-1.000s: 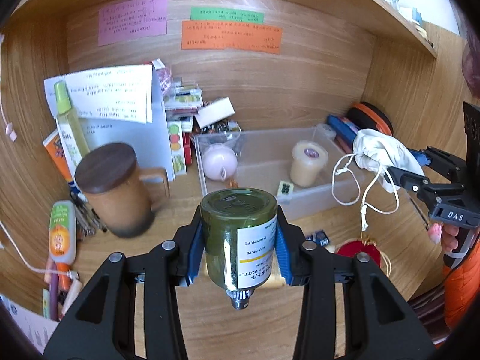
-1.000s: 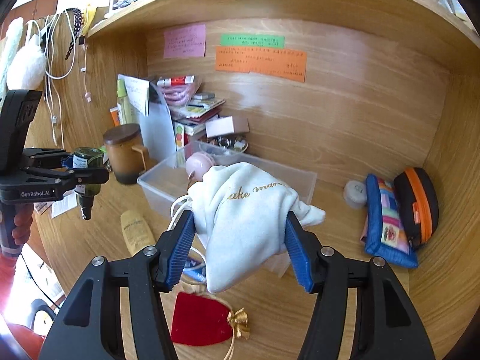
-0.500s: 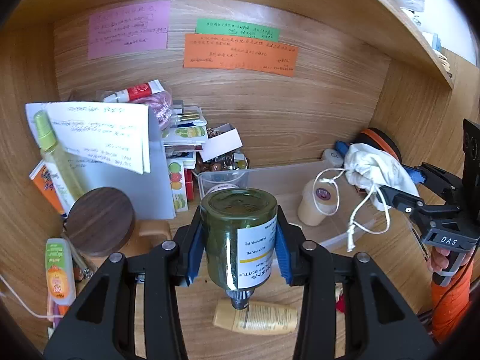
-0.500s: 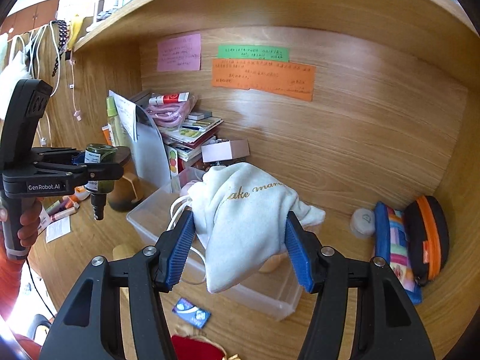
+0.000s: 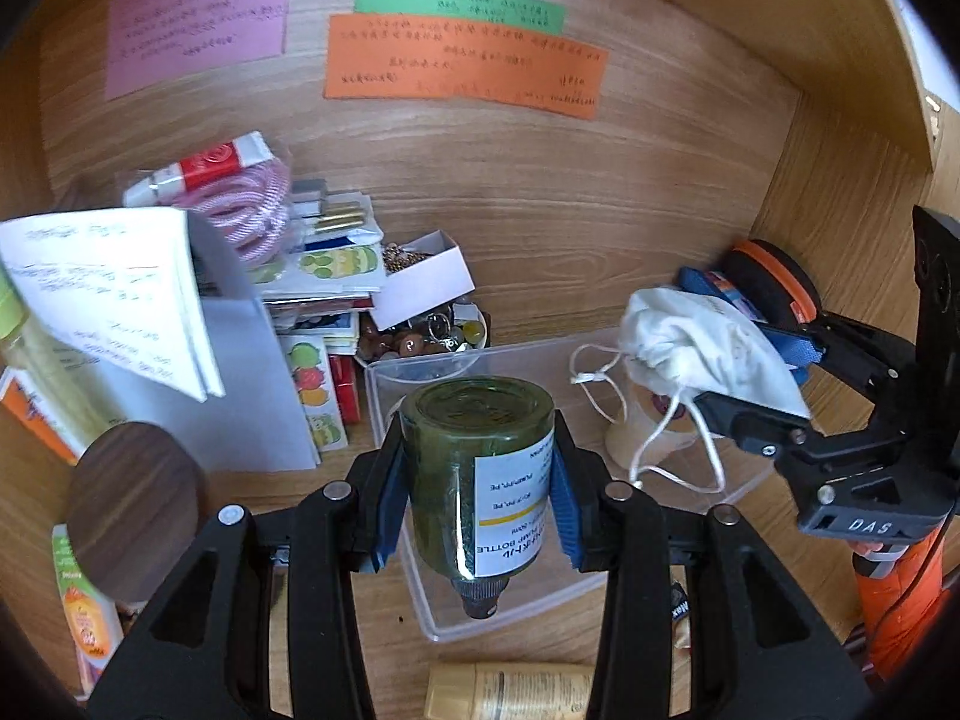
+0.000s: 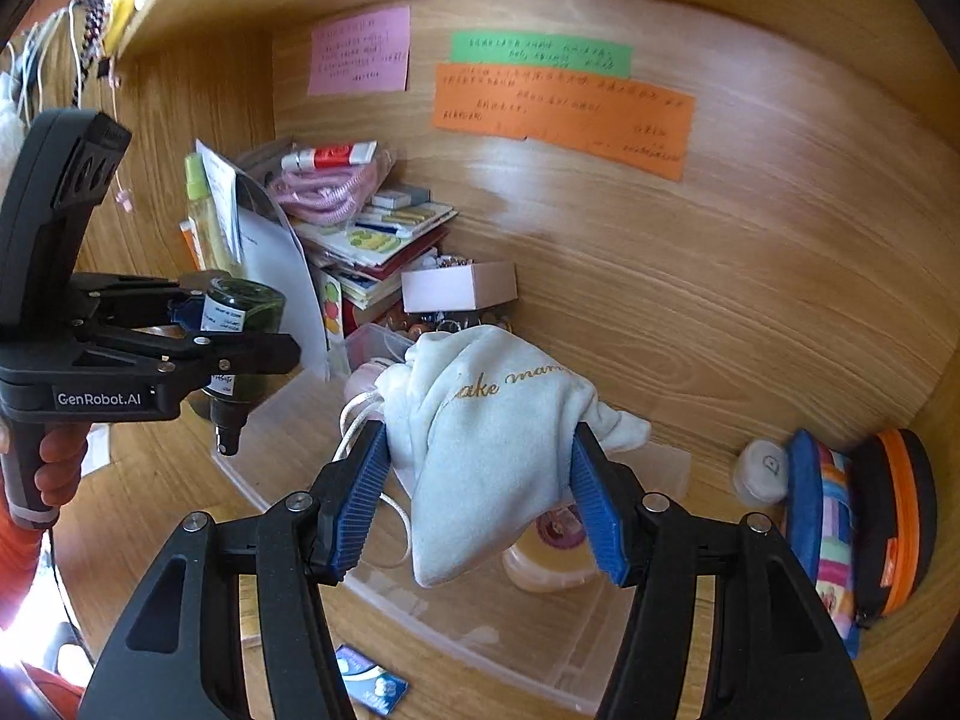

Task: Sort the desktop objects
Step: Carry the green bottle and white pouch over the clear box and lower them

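Observation:
My left gripper is shut on a dark green pump bottle, held neck down above the near left end of a clear plastic bin. It also shows in the right wrist view. My right gripper is shut on a white drawstring pouch with gold lettering, held above the bin; the pouch also shows in the left wrist view. The bin holds a cream tape roll and a pink round item.
A stack of books and booklets with a pink cord stands at the back left. A wooden-lidded mug is left of the bin. A tan tube lies in front. Colourful and orange cases lean at the right wall.
Both grippers have risen and moved forward over the bin, still holding the bottle and the pouch. The mug and the tube have slid lower in the left view.

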### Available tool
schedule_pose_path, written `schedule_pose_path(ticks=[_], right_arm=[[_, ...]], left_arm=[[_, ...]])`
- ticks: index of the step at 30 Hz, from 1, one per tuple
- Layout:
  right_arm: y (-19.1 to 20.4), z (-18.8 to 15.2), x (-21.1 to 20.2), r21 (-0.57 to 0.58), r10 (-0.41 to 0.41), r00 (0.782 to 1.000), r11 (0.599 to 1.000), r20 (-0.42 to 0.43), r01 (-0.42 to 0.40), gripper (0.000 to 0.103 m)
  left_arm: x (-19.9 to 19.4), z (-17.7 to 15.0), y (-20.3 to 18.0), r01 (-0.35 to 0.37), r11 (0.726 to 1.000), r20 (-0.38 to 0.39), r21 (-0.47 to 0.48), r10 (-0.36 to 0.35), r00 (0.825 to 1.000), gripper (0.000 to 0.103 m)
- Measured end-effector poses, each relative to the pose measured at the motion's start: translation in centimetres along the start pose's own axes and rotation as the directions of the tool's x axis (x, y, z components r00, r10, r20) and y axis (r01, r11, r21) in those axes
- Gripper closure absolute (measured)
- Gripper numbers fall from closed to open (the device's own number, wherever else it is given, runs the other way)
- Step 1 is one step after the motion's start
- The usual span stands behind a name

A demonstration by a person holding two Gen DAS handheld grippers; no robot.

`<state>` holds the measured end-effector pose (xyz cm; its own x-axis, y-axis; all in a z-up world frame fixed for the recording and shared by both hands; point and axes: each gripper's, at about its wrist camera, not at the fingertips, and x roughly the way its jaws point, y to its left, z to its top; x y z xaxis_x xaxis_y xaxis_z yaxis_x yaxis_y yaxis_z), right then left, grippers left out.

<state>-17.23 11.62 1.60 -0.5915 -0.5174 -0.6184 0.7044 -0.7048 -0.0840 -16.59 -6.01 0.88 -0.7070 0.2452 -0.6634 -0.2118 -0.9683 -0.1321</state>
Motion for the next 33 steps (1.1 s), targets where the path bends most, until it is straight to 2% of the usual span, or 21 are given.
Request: schedule_pose_path(ticks=[10, 20, 25, 33], right_arm=[[0.1, 0.1, 4.8, -0.037, 0.017, 0.997, 0.999, -0.081, -0.020, 0.047], [0.9, -0.7, 8.5, -0.052, 0.019, 0.988, 0.998, -0.151, -0.027, 0.047], [0.9, -1.2, 9.8, -0.031, 0.060, 0.979, 0.997, -0.196, -0.068, 0.046], [1.7, -1.5, 10.3, -0.066, 0.037, 0.980, 0.996, -0.198, -0.051, 0.042]], left_arm=[[3.8, -0.2, 0.4, 0.028, 1.000, -0.060, 0.011, -0.027, 0.998, 0.062], [6.7, -1.5, 0.7, 0.025, 0.999, -0.132, 0.028, -0.021, 0.991, 0.062], [6.8, -1.9, 0.8, 0.035, 0.999, -0.136, 0.034, -0.030, 0.990, 0.062], [7.0, -2.1, 0.5, 0.021, 0.998, -0.124, 0.067, -0.012, 0.992, 0.062]])
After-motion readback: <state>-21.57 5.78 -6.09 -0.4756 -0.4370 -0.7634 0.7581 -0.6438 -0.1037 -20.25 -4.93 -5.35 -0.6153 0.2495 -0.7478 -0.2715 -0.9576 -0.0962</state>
